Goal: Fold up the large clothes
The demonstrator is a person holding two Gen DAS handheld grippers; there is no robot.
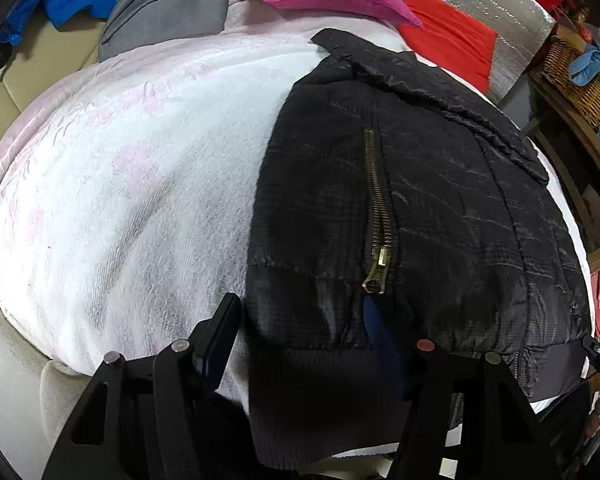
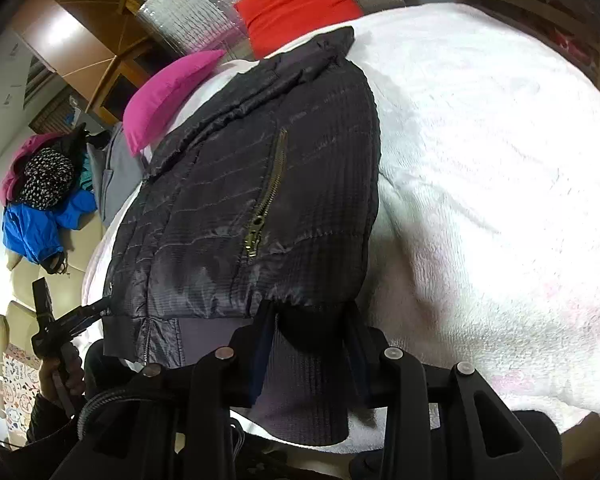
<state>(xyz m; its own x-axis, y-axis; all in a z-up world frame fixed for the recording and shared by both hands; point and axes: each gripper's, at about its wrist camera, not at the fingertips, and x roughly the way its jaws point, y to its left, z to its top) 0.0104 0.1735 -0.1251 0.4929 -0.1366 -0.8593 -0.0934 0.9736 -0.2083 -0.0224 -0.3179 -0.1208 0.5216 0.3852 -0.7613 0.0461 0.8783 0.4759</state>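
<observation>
The right gripper is pinched on the jacket's ribbed hem. The left gripper straddles the hem's other corner, half open, pads apparently not pressing. Lifting now could let that side slip and skew the fold. Beyond lies the white blanket.

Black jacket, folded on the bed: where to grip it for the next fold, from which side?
Grip the black jacket by its ribbed hem, coming from the near edge. The hem lies flat, overhangs the white blanket, and is thin enough to pinch; the right hand-held gripper already straddles it.
</observation>
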